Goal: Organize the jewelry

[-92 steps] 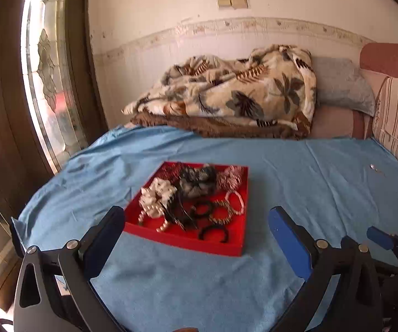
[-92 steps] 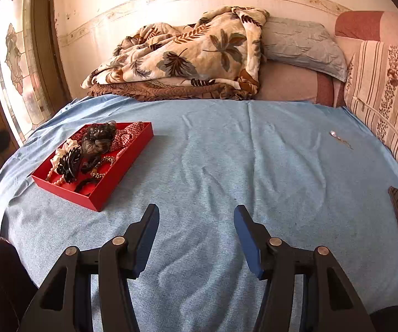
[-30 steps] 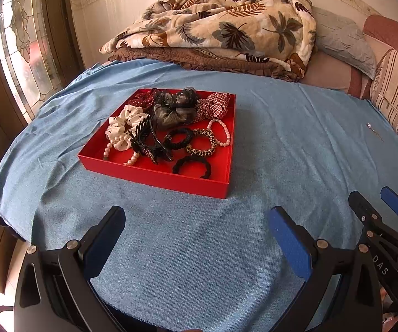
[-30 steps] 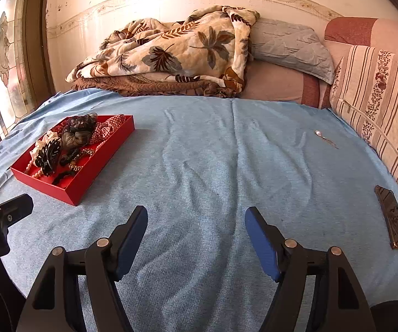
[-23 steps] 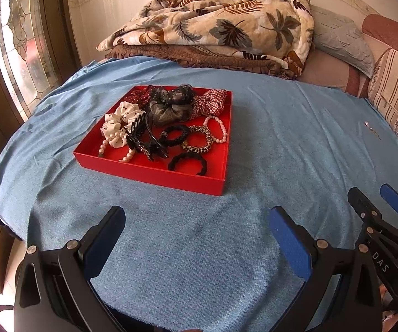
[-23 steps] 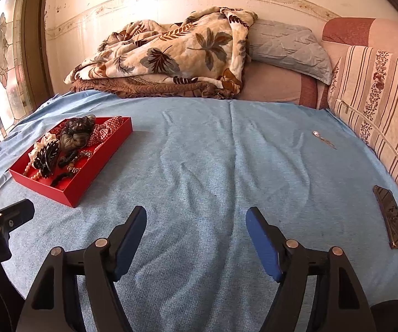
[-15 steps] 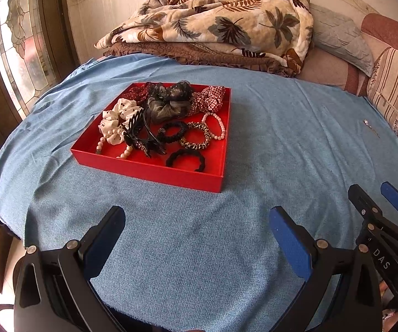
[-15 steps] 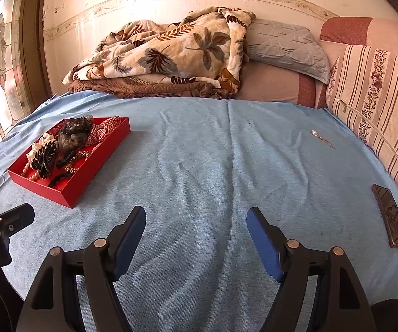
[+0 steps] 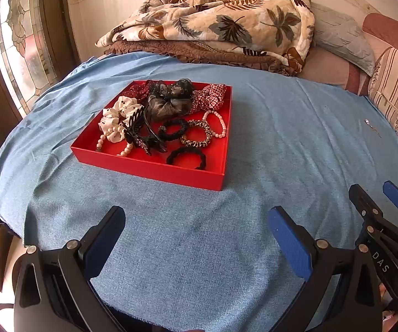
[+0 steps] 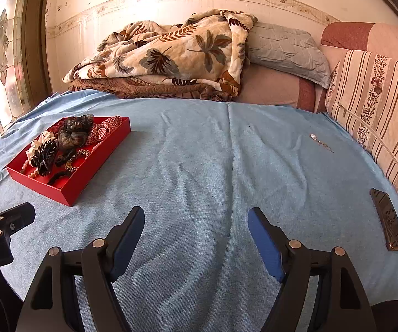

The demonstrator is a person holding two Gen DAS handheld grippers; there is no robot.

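Observation:
A red tray (image 9: 154, 169) (image 10: 93, 168) lies on the blue cloth (image 9: 281, 138) and holds scrunchies, a black claw clip (image 9: 140, 135), black hair ties, a pink bead bracelet (image 9: 215, 123) and a leopard-pattern band (image 9: 196, 138). My left gripper (image 9: 196, 229) is open and empty above the cloth, in front of the tray. My right gripper (image 10: 196, 227) is open and empty over the cloth's middle, to the right of the tray. A small silver chain piece (image 10: 322, 142) lies on the cloth at the far right; it also shows in the left wrist view (image 9: 371, 126).
A folded leaf-print blanket (image 10: 171, 55) and a grey pillow (image 10: 284, 49) sit at the back. Striped cushions (image 10: 378, 105) line the right side. A dark phone-like slab (image 10: 388, 218) lies near the right edge. A stained-glass window (image 9: 19, 55) is at the left.
Both grippers have stayed open. The left view has crept a little nearer the tray and tilted down; the right view has barely shifted.

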